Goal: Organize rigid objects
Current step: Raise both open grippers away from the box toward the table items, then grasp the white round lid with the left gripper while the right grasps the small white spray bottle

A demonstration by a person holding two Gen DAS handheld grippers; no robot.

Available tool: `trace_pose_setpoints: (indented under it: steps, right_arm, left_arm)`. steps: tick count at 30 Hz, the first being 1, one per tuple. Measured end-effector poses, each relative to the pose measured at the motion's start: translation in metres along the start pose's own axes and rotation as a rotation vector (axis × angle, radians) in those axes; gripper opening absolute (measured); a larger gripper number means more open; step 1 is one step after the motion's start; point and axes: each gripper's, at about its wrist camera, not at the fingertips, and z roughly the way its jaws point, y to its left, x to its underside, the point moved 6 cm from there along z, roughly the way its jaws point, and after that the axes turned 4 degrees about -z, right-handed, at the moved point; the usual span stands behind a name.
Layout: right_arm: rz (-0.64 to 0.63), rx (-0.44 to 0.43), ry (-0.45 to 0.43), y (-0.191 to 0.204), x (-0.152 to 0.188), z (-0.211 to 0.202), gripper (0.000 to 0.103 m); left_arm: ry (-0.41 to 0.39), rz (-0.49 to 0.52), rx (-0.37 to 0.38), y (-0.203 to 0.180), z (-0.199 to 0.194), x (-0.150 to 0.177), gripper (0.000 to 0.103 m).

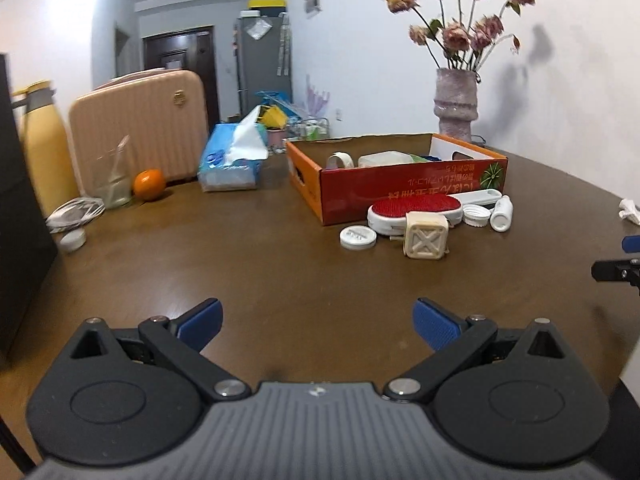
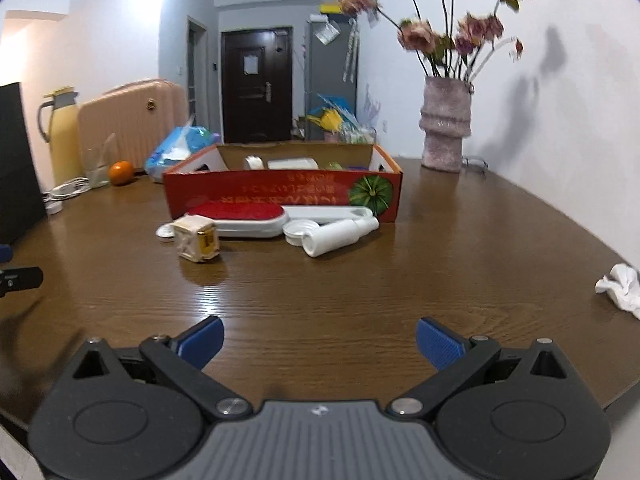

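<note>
Hovering low over the brown table [image 1: 248, 280], the left gripper [image 1: 318, 320] has its blue fingers [image 1: 202, 322] spread wide with nothing between them. The right gripper [image 2: 320, 340] hangs the same way beside it, blue fingers [image 2: 438, 342] apart and empty, well short of the clutter ahead.

That clutter sits bunched against the near wall of an orange cardboard box [image 1: 400, 184]. A red-faced brush [image 1: 416, 206] lies flat just in front of the box, its white handle running along the wall. A cream cube [image 1: 425, 240] stands nearest the grippers, touching or just shy of the brush; I cannot tell which. A white round lid [image 1: 358, 237] lies flat to its left. On the other side, a ribbed cap [image 1: 477, 215] rests by a small white bottle [image 1: 502, 213] lying on its side.

Inside the box, a white ring-shaped piece [image 1: 340, 160] and a pale container [image 1: 384, 159] show above the rim; the rest is hidden by the wall.

Behind the box stands a vase [image 1: 456, 104] of dried roses. Further left on the table are a blue tissue pack [image 1: 234, 160], an orange [image 1: 149, 185], a glass [image 1: 113, 178], a yellow flask [image 1: 44, 144] and a pink suitcase [image 1: 140, 124]. A crumpled tissue [image 2: 620, 286] lies near the right edge.
</note>
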Motion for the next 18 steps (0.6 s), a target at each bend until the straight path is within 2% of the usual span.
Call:
trace_pose_setpoints:
  steps: [2, 5, 6, 10, 12, 14, 18]
  right_arm:
    - [0.019, -0.037, 0.039, -0.002, -0.003, 0.014, 0.090]
    - [0.035, -0.039, 0.061, -0.005, -0.011, 0.034, 0.087]
    - [0.035, -0.037, 0.060, -0.006, -0.016, 0.041, 0.082]
    - [0.073, -0.039, 0.050, -0.012, -0.039, 0.071, 0.078]
    - [0.095, -0.030, 0.038, -0.017, -0.051, 0.085, 0.076]
    - [0.129, -0.025, 0.029, -0.023, -0.062, 0.102, 0.074]
    - [0.184, -0.013, 0.048, -0.034, -0.077, 0.132, 0.064]
  left_arm:
    - [0.012, 0.021, 0.010, 0.000, 0.021, -0.008, 0.103]
    - [0.047, 0.057, 0.051, -0.003, 0.060, -0.021, 0.093]
    - [0.066, 0.062, 0.073, -0.004, 0.073, -0.025, 0.090]
    - [0.164, 0.016, 0.182, -0.007, 0.126, -0.036, 0.080]
    - [0.189, -0.009, 0.201, -0.007, 0.148, -0.039, 0.075]
    - [0.187, -0.024, 0.217, -0.006, 0.160, -0.043, 0.073]
    - [0.181, -0.013, 0.254, -0.009, 0.176, -0.050, 0.065]
